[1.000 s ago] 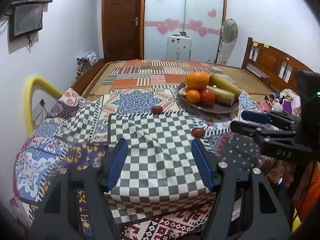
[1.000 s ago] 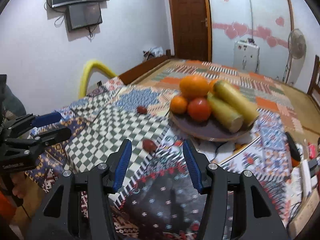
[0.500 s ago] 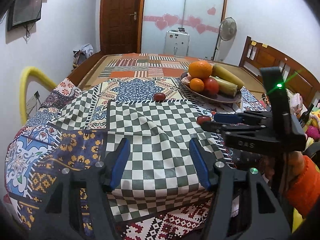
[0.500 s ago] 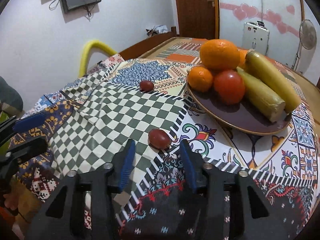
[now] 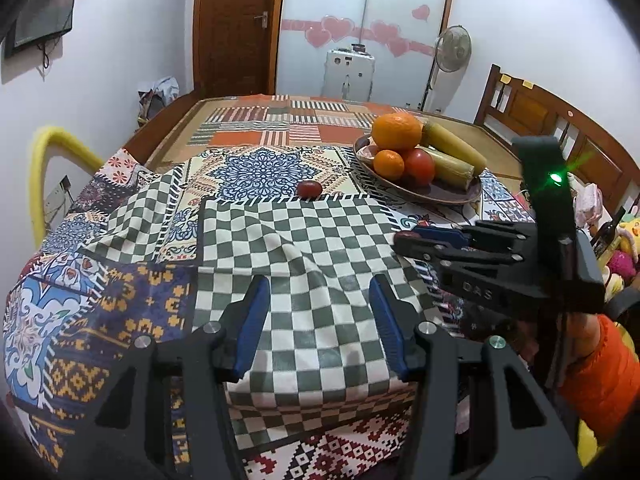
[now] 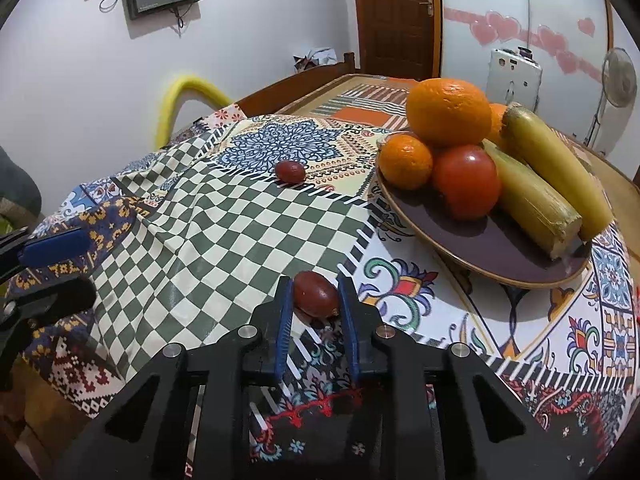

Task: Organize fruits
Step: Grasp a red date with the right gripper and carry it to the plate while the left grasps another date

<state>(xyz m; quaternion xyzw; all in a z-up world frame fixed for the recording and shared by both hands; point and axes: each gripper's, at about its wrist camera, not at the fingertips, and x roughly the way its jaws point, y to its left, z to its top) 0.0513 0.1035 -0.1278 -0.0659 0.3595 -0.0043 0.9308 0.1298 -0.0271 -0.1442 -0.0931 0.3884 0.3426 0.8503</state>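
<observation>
My right gripper [image 6: 314, 294] has closed around a small dark red fruit [image 6: 316, 289] that lies on the patterned cloth; both pads touch its sides. It also shows in the left wrist view [image 5: 416, 240], with the fruit mostly hidden between its fingers. A second small red fruit [image 6: 290, 171] lies farther back on the cloth [image 5: 309, 189]. A brown plate [image 6: 480, 248] holds two oranges, a tomato [image 6: 466, 182] and two yellow stalks [image 6: 532, 196]. My left gripper [image 5: 316, 312] is open and empty above the checkered cloth near the front edge.
The patchwork cloth [image 5: 256, 168] covers a wide bed-like surface. A yellow tube [image 5: 44, 160] arches at the left edge. A wooden headboard [image 5: 560, 128], a fan [image 5: 454, 46] and a door [image 5: 236, 28] stand behind. Toys and bottles [image 5: 616, 248] lie at the right.
My right gripper has moved forward and down to the near red fruit and narrowed its jaws onto it. My left gripper has shifted slightly and stays open.
</observation>
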